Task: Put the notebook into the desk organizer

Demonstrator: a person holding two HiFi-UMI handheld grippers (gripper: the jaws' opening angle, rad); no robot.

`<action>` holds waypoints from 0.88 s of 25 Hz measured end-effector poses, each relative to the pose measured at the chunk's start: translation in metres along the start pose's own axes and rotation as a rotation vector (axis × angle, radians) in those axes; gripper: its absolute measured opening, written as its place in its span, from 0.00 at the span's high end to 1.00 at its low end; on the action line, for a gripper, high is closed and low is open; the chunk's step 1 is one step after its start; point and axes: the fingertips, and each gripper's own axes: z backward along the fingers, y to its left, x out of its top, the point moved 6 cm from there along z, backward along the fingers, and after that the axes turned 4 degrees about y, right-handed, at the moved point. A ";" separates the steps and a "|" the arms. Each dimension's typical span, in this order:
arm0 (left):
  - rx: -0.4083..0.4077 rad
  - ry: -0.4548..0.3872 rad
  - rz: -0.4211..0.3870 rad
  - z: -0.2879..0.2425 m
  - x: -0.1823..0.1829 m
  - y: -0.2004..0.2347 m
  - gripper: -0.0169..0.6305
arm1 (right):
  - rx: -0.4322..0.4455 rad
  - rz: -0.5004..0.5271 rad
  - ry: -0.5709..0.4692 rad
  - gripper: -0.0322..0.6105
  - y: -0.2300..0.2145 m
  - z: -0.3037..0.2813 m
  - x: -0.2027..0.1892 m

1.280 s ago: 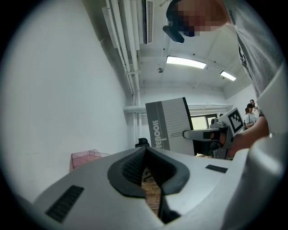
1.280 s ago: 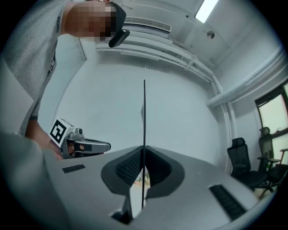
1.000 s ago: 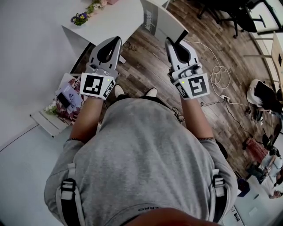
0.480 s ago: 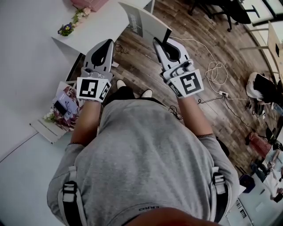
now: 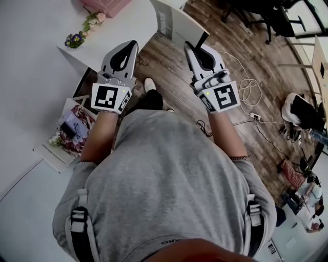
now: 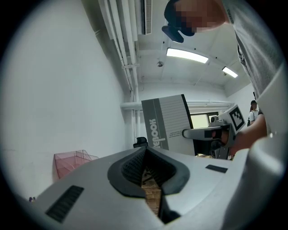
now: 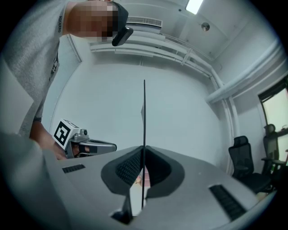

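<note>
**Grey-and-white thin notebook (image 5: 179, 25) gripped on edge by the right claw (image 5: 188, 46)**

Its cover stood upright, and the right claw's jaws were clamped on its near edge. It hung near the edge of the white counter (image 5: 125, 25), well apart from the pink mesh desk organizer (image 5: 107, 5) sitting there. Alongside, the left claw (image 5: 134, 45) was closed with nothing between its jaws, above the brown wooden floor (image 5: 169, 71).

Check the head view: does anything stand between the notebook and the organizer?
Nothing visible does. The notebook, clamped in the right gripper, is held near the desk. Only bare desk top lies between it and the pink organizer. The flowers stand off to one side, clear of that path.
</note>
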 end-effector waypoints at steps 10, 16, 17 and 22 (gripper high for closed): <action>-0.024 -0.010 0.020 -0.070 0.004 0.079 0.94 | 0.005 0.017 0.031 0.92 -0.050 -0.093 0.007; -0.034 -0.001 0.028 -0.094 -0.005 0.116 0.94 | 0.007 0.016 0.046 0.93 -0.068 -0.137 0.004; -0.030 0.002 0.030 -0.098 -0.005 0.121 0.94 | 0.007 0.014 0.046 0.92 -0.071 -0.143 0.003; -0.006 0.015 0.033 -0.119 -0.009 0.140 0.94 | 0.025 0.009 0.047 0.93 -0.091 -0.168 0.001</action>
